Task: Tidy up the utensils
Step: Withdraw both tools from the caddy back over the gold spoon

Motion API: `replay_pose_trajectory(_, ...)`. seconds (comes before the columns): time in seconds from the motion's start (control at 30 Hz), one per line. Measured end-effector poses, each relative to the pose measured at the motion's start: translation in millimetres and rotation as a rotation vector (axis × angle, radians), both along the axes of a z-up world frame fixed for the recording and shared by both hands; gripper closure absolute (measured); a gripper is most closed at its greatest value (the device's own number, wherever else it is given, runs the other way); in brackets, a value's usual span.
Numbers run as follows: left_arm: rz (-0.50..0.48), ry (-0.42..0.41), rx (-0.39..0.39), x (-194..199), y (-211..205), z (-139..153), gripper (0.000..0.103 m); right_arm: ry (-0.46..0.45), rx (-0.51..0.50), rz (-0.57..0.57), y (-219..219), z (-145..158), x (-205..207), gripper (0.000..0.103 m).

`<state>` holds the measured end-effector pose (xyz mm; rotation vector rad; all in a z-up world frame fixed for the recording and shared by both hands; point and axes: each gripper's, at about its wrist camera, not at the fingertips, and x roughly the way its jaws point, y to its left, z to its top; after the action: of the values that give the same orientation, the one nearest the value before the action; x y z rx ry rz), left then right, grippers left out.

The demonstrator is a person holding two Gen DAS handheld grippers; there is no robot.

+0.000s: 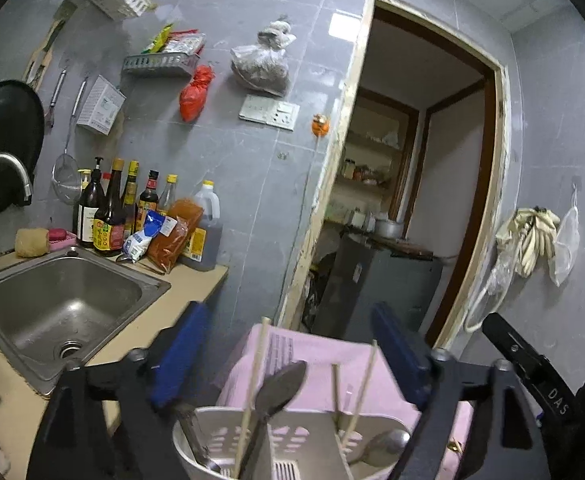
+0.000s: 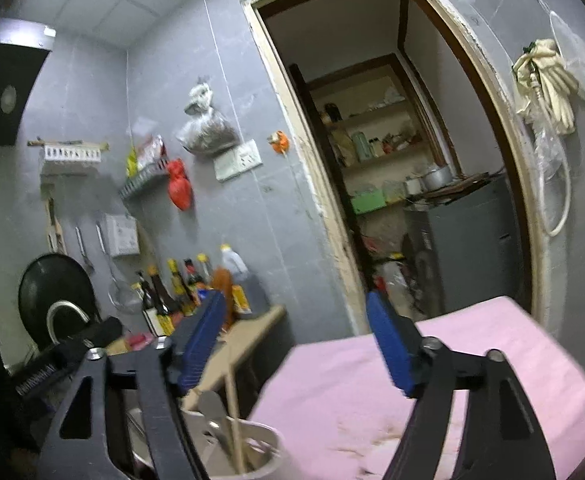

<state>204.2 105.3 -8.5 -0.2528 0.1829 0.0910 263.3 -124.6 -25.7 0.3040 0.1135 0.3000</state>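
On the far left of the left wrist view we see the steel sink (image 1: 62, 308) set into the tan counter (image 1: 196, 284), with the curved tap (image 1: 2, 176) over it and a row of bottles (image 1: 112, 212) behind against the grey wall. Moving right, our left gripper (image 1: 288, 356) hangs with its blue pads spread wide, pinching nothing. Just below and between those pads stands the white holder (image 1: 304, 440), with chopsticks (image 1: 254, 384), a dark spoon (image 1: 280, 386) and a steel spoon (image 1: 384, 442) standing in it; it sits on the pink cloth (image 1: 324, 356). Further right is the open doorway (image 1: 420, 184), then gloves (image 1: 530, 236) hanging on the wall. In the right wrist view our right gripper (image 2: 296, 348) is likewise spread and empty, with the holder (image 2: 252, 452) low at its left finger
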Motion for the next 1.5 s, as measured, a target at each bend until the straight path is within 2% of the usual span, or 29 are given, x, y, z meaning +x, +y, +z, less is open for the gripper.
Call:
replay_pose_trajectory(0.1, -0.011, 0.038, 0.044, -4.0, -19.1, 7.8, 0.003, 0.03, -0.043, -0.021, -21.5, 10.5, -5.8, 0.015)
replay_pose_trajectory(0.17, -0.032, 0.059, 0.073, -4.8, -33.9, 11.8, 0.002, 0.056, -0.071, -0.032, -39.6, 17.1, -10.1, 0.007)
replay_pose_trajectory(0.27, -0.093, 0.08, 0.107, -8.9, -58.7, 16.8, 0.002, 0.07, -0.107, -0.047, -64.8, 25.1, -19.4, 0.005)
replay_pose_trajectory(0.3, -0.108, 0.077, 0.115, -11.2, -67.6, 18.9, 0.002, 0.07, -0.124, -0.051, -73.4, 27.6, -23.8, 0.001)
replay_pose_trajectory(0.53, -0.16, 0.064, 0.137, -21.1, -122.2, 28.2, 0.001, 0.088, -0.168, -0.083, -126.2, 40.3, -44.7, 0.001)
replay_pose_trajectory(0.77, -0.207, 0.113, 0.172, -16.3, -165.7, 19.2, 0.001, 0.114, -0.188, -0.103, -173.1, 39.6, -50.0, 0.001)
replay_pose_trajectory(0.9, -0.259, 0.168, 0.168, -10.5, -190.6, 3.9, 0.001, 0.128, -0.222, -0.12, -196.9, 26.9, -45.6, 0.001)
replay_pose_trajectory(1.13, -0.303, 0.273, 0.137, 9.7, -217.7, -34.2, 0.001, 0.265, -0.26, -0.11, -227.5, -11.7, -28.0, 0.001)
replay_pose_trajectory(1.43, -0.326, 0.401, 0.083, 44.6, -222.0, -87.2, 0.001, 0.375, -0.272, -0.056, -243.0, -70.8, -14.1, 0.002)
replay_pose_trajectory(1.5, -0.334, 0.424, 0.074, 50.5, -222.4, -98.1, 0.004, 0.399, -0.269, -0.036, -240.2, -84.2, -10.6, 0.003)
